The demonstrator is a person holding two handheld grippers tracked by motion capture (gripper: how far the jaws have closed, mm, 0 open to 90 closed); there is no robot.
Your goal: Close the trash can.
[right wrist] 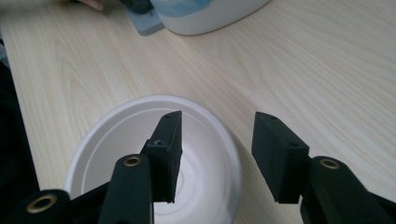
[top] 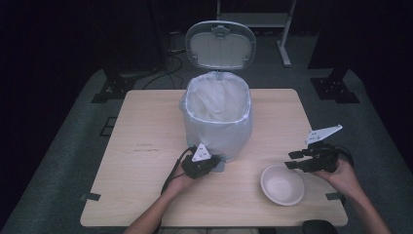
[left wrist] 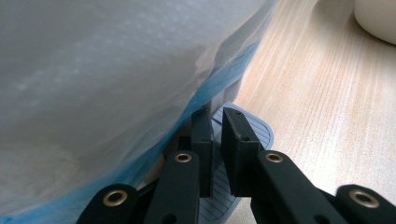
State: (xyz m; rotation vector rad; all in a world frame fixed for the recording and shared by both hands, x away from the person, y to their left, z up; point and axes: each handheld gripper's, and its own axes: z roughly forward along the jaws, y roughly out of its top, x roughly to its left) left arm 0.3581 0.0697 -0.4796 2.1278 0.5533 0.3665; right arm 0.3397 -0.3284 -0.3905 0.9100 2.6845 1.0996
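Note:
A white pedal bin (top: 217, 117) lined with a pale bag stands mid-table, its lid (top: 221, 45) tipped up and open. My left gripper (top: 209, 163) rests at the bin's foot. In the left gripper view its jaws (left wrist: 217, 116) are almost together, with nothing between them, and lie on the grey-blue pedal (left wrist: 259, 133) under the bag (left wrist: 116, 70). An empty white bowl (top: 282, 184) sits near the front right. My right gripper (top: 292, 160) hovers open just right of and above it. In the right gripper view the bowl (right wrist: 116, 135) lies under the left jaw of that gripper (right wrist: 217, 126).
The light wooden table (top: 146, 146) has bare room on its left half. Dark stands and cables crowd the floor behind the table. The bin's base (right wrist: 210, 14) and its pedal (right wrist: 142, 23) lie at the far end of the right gripper view.

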